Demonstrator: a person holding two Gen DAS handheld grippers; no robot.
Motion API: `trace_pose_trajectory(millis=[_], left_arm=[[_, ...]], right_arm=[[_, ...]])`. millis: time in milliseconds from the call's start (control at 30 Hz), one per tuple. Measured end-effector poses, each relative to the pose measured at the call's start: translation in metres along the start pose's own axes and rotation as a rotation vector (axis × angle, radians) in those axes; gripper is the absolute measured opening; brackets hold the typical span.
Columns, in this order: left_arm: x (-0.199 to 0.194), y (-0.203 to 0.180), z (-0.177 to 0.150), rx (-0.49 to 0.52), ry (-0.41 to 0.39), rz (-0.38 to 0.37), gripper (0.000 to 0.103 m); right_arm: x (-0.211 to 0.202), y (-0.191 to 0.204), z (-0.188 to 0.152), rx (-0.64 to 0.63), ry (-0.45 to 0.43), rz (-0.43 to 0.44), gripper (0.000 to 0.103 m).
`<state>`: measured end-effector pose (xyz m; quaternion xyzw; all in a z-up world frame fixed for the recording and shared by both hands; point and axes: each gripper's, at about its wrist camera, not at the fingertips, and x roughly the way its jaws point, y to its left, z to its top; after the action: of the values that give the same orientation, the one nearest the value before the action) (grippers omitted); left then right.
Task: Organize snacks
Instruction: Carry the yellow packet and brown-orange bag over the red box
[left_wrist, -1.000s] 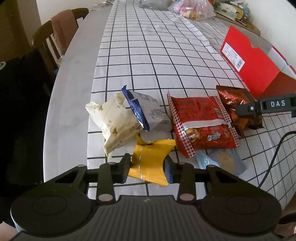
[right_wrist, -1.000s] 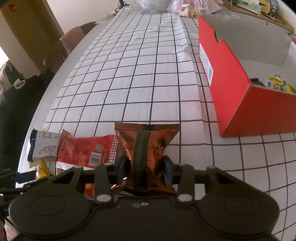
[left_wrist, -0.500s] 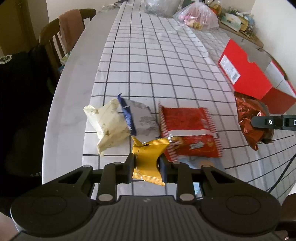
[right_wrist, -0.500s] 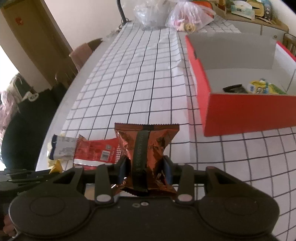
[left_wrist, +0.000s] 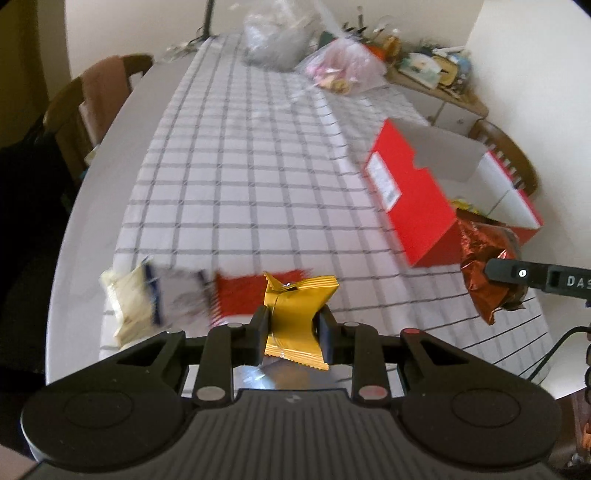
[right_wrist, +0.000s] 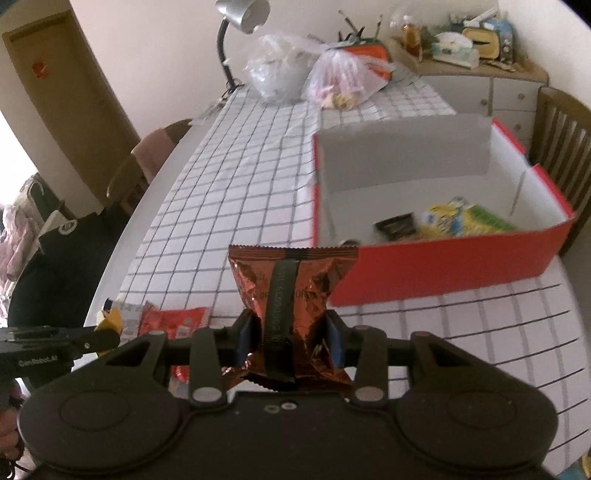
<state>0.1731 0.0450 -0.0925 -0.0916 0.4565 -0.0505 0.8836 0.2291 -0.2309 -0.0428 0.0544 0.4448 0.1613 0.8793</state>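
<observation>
Gold packet pinched between the left tongs.

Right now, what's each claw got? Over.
Left claw shut on gold packet. Right claw shut on copper packet. Red box ahead, open, path clear.

Walls: plain cream, pale around my table.
Door: brown wooden door on my left, a small red tag on it.
Table: long, white-edged, under a black-gridded white cloth.
Chairs: one wooden chair draped with a pinkish cloth at the left side; another slatted chair at the right.
Lamp: silver gooseneck lamp at the far end.
Sideboard: cluttered white drawer unit in the corner.
Light: daylight from the far left.
</observation>
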Motion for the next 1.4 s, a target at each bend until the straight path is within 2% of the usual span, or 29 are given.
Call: trace_pose_trajectory(millis=[533, 933, 1233, 1400], left_arm=[[0.016, -0.128, 0.061, 0.137, -0.074, -0.056, 0.027], [0.063, -0.193, 0.114, 0.170, -0.077, -0.010, 0.027], [0.114, -0.226, 0.155, 0.172, -0.029, 0.054, 0.027], [0.150, -0.239, 0.170, 0.174, 0.051, 0.097, 0.027]], right_arm=[[-0.030, -0.091, 0.050, -0.012, -0.098, -0.067, 0.040], [-0.006, -0.149, 0.097, -0.060, -0.090, -0.105, 0.040], [0.037, -0.176, 0.129, -0.111, -0.019, -0.117, 0.040], [0.061, -0.177, 0.139, -0.154, 0.023, -0.113, 0.039]])
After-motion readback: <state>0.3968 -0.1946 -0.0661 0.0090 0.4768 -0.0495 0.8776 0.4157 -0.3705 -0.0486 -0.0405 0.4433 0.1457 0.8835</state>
